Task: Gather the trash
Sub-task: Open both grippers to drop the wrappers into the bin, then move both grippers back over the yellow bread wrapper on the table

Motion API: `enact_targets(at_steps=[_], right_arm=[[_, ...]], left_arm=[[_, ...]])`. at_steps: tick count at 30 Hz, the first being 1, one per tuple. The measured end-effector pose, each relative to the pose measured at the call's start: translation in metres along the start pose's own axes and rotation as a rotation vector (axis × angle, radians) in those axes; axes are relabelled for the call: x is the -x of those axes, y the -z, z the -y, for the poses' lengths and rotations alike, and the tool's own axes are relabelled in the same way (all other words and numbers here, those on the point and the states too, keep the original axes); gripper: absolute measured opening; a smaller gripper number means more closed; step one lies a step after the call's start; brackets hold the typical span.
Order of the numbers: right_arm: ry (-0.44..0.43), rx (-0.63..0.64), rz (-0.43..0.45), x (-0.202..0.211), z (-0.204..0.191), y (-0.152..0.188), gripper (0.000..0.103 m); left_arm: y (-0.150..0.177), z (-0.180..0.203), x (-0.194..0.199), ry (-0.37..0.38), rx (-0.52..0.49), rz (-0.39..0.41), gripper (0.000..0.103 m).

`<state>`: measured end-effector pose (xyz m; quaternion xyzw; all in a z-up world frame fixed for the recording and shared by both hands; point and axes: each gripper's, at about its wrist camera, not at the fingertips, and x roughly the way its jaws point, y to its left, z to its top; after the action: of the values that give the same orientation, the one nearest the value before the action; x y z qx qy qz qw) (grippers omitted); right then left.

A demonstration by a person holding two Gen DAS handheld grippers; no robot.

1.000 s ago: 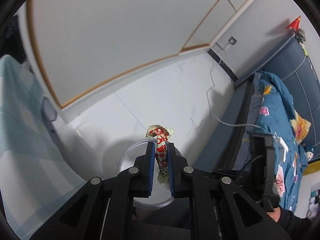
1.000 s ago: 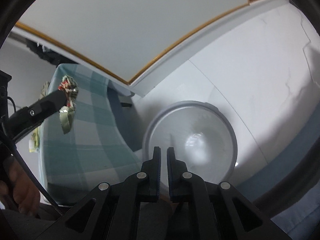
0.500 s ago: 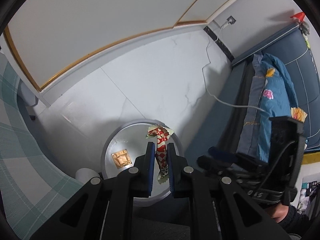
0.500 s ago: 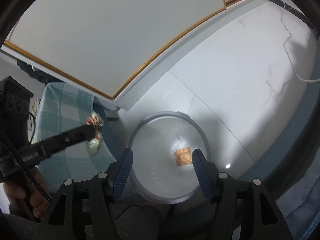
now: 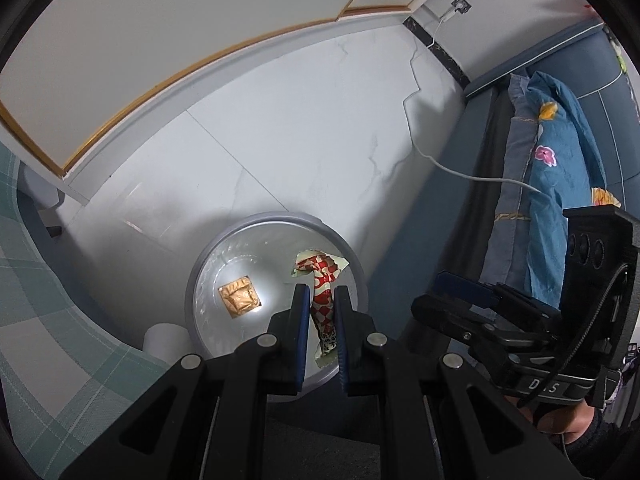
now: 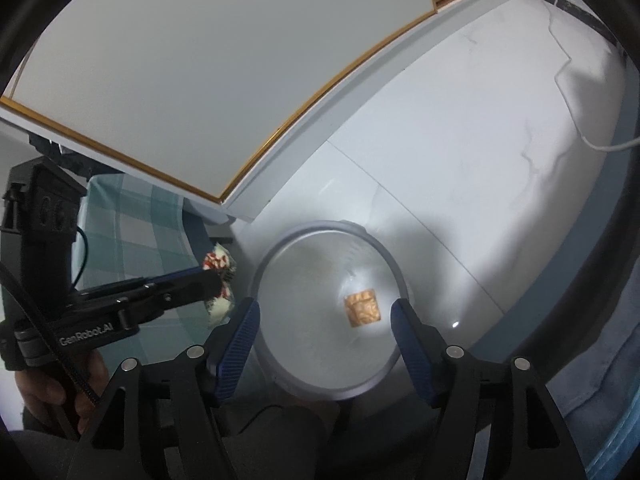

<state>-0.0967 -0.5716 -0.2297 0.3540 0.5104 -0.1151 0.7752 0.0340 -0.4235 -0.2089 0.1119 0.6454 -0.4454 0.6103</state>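
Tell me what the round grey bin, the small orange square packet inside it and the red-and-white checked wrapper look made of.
Round grey bin: probably plastic, smooth matte rim; a clear glossy liner seems to glint inside.
Small orange square packet: crinkled, shiny, likely foil or plastic film.
Red-and-white checked wrapper: thin printed film, creased and glossy, pinched in the left gripper.

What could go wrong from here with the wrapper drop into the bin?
The left gripper is shut on the red-checked wrapper. In the right wrist view the wrapper hangs beside the bin rim, not clearly over the opening, so a release now may land on the floor. The light wrapper could also cling to the jaws.
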Motion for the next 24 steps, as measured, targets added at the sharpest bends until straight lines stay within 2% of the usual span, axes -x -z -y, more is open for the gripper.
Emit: enact_targets(at_steps=[5, 6, 8, 10, 12, 15, 20, 24], right_arm=[[0.005, 0.004, 0.016, 0.009, -0.001, 0.002, 0.073], [0.004, 0.001, 0.019, 0.01, -0.001, 0.002, 0.075], [0.0, -0.004, 0.025, 0.012, -0.001, 0.003, 0.076], [-0.004, -0.005, 0.029, 0.014, -0.001, 0.004, 0.077], [-0.003, -0.001, 0.032, 0.017, -0.002, 0.005, 0.08], [-0.002, 0.004, 0.039, 0.02, -0.004, 0.005, 0.084], [-0.002, 0.01, 0.062, 0.031, -0.013, 0.006, 0.085], [-0.007, 0.034, 0.085, 0.042, -0.023, 0.006, 0.085]], left_arm=[[0.001, 0.006, -0.007, 0.009, -0.015, -0.055, 0.01], [0.002, 0.007, -0.007, 0.015, -0.02, -0.058, 0.015], [0.005, 0.009, -0.004, 0.0, -0.027, -0.05, 0.03], [0.006, 0.008, 0.002, -0.007, -0.026, -0.026, 0.053], [0.007, 0.007, 0.01, -0.019, -0.017, 0.007, 0.06], [0.01, 0.0, 0.021, -0.043, 0.018, 0.043, 0.064], [0.017, -0.008, 0.037, -0.107, 0.072, 0.08, 0.067], [0.026, -0.007, 0.06, -0.154, 0.099, 0.159, 0.067]])
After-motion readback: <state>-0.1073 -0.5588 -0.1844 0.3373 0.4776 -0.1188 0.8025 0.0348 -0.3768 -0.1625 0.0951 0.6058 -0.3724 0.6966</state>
